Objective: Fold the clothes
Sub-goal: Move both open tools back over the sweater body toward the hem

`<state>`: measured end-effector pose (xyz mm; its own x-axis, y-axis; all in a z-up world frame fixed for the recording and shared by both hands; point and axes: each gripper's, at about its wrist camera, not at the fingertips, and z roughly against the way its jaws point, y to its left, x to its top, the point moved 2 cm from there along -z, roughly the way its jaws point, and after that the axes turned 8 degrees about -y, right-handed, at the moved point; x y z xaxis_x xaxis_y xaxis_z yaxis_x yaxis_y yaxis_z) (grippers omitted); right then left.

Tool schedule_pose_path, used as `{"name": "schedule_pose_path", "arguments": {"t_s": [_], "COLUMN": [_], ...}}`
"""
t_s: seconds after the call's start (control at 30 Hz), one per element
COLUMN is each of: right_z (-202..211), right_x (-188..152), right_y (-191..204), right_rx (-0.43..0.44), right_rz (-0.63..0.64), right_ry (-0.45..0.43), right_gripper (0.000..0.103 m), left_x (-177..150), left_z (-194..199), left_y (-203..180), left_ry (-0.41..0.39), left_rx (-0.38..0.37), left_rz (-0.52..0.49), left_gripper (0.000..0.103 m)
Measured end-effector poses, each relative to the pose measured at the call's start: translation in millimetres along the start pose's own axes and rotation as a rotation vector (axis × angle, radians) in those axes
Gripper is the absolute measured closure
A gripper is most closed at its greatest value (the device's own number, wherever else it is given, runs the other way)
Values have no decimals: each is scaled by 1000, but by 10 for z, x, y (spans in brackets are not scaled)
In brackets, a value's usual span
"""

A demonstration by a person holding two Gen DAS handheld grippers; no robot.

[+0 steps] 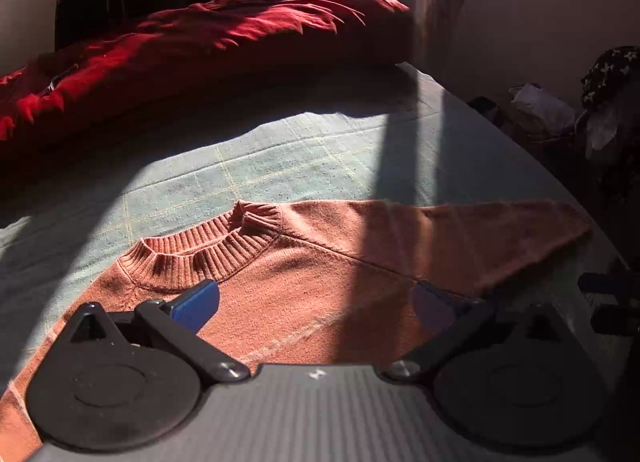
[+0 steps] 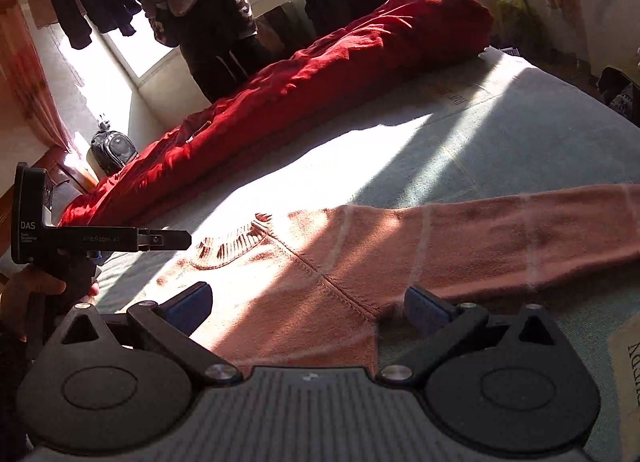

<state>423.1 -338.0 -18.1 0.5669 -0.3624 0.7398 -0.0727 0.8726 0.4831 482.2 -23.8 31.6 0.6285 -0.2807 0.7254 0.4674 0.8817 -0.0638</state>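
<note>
Sunlight falls in bands across a salmon-pink knit sweater (image 1: pixel 320 282) spread flat on a pale green bedsheet (image 1: pixel 248 158), filling the lower centre of both wrist views. Its ribbed collar (image 1: pixel 200 254) sits left of centre in the left wrist view, and one sleeve (image 2: pixel 500 230) stretches out toward the right edge. The left gripper (image 1: pixel 316 302) hangs just above the chest of the sweater, blue-padded fingers spread wide with nothing between them. The right gripper (image 2: pixel 308 306) is likewise spread apart, over the shoulder seam and armpit. A red duvet (image 2: pixel 280 90) lies bunched along the far side. A person in dark clothing (image 2: pixel 208 18) stands at the upper left of the right wrist view.
</note>
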Motion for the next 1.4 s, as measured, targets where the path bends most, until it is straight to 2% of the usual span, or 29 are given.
{"name": "schedule_pose_path", "arguments": {"t_s": [0.17, 0.23, 0.37, 0.43, 0.53, 0.63, 0.77, 0.87, 1.17, 1.23, 1.33, 1.4], "right_z": [231, 235, 139, 86, 8, -39, -39, 69, 374, 446, 532, 495], "right_x": [-209, -370, -891, -1153, -1479, -1741, -2017, -2116, -2191, -2133, -2012, -1975], "right_y": [408, 554, 755, 841, 889, 916, 866, 827, 725, 738, 823, 897], "right_rx": [55, 68, 26, 5, -19, -37, -85, -85, -57, -21, 97, 171], "right_rz": [69, 122, 285, 362, 404, 429, 446, 470, 452, 401, 309, 264], "right_ry": [16, 36, 47, 54, 94, 123, 154, 132, 135, 121, 77, 87], "right_gripper": [0, 0, 0, 0, 0, 0, 0, 0, 0, 0, 0, 0], "left_x": [-387, -685, -1408, -1763, -2213, -2506, -2765, -2931, -3150, -3150, -3151, -3152], "left_z": [533, 635, 689, 643, 598, 644, 842, 995, 1182, 1176, 1168, 1162], "left_y": [-103, -91, -100, -131, -160, -175, -88, -32, -95, -90, -81, -75], "left_ry": [-17, -37, -69, -45, -4, -4, -29, -45, -72, -71, -70, -70], "left_rx": [11, 32, 142, 220, 245, 249, 238, 247, 310, 309, 308, 307], "left_rz": [-41, -26, -68, -115, -119, -93, 33, 109, 181, 184, 189, 193], "left_gripper": [1, 1, 1, 1, 1, 1, 1, 1, 1, 1, 1, 1]}}
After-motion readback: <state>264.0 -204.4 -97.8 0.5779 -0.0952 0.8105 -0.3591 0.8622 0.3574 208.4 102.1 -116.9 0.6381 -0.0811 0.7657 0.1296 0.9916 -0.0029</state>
